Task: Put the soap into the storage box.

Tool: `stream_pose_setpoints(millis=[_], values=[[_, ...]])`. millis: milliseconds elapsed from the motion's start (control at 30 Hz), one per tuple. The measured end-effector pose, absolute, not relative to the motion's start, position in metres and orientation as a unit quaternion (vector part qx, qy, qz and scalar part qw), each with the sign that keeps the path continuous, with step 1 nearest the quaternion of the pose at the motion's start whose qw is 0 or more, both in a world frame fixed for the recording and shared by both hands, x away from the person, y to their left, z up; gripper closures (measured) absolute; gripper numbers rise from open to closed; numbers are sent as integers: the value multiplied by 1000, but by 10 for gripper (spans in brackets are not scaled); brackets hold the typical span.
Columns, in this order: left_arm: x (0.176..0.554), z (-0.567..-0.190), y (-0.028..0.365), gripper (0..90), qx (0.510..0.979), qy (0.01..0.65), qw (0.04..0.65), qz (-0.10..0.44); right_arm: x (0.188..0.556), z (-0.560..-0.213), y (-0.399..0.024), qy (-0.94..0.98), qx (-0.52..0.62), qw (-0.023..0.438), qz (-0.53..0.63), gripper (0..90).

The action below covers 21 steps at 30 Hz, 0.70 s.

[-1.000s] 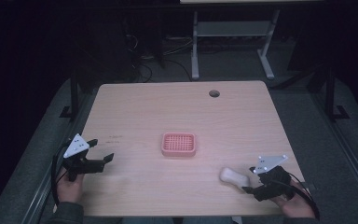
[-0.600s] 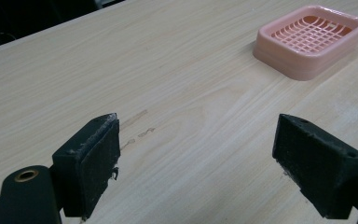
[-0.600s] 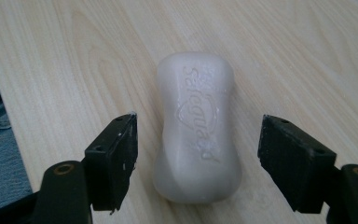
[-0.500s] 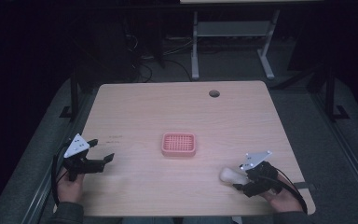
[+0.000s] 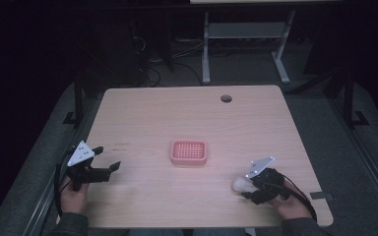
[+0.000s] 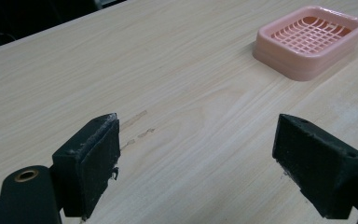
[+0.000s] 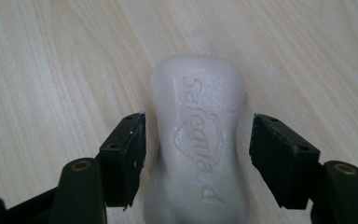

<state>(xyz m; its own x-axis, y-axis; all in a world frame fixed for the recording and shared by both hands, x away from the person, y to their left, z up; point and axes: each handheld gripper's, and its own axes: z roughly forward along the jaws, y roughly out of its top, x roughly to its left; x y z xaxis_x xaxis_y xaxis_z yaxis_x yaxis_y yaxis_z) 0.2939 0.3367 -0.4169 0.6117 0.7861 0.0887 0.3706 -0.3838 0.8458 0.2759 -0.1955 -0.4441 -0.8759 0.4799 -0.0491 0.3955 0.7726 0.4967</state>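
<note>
A white bar of soap (image 7: 198,140) with an embossed word lies flat on the wooden table, near its front right (image 5: 240,184). My right gripper (image 7: 198,144) straddles it low over the table (image 5: 248,189). Its jaws have just been closing, and a thin gap still shows between each pad and the soap. A pink soap dish (image 5: 188,161) with a grid floor sits empty at the table's middle, and it appears at the upper right of the left gripper view (image 6: 279,56). My left gripper (image 5: 107,158) rests at the front left, wide open with bare wood between its pads (image 6: 196,158).
The light wooden table (image 5: 187,113) has a round cable hole (image 5: 226,99) near its far edge. Beyond the table stand a metal rack's legs (image 5: 205,54) and floor cables in the dark. The table's front edge runs just behind both hands.
My right gripper has slid left and slightly down until its jaws came around the soap, and the jaws have narrowed. The left gripper and the soap dish have kept still.
</note>
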Motion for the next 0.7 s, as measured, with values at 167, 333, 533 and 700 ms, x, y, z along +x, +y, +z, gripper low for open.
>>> stream_pose_setpoints(millis=[167, 333, 533, 700], values=[[294, -417, 336, 145, 794, 365, 419, 248, 276, -446, -194, 939, 231, 86, 241, 405], [294, -417, 337, 145, 794, 364, 419, 248, 277, -449, -195, 941, 233, 81, 233, 438], [294, -417, 336, 145, 794, 363, 419, 248, 278, -451, -194, 941, 233, 81, 232, 460], [294, -417, 336, 145, 794, 364, 419, 248, 278, -451, -195, 940, 235, 78, 236, 465]])
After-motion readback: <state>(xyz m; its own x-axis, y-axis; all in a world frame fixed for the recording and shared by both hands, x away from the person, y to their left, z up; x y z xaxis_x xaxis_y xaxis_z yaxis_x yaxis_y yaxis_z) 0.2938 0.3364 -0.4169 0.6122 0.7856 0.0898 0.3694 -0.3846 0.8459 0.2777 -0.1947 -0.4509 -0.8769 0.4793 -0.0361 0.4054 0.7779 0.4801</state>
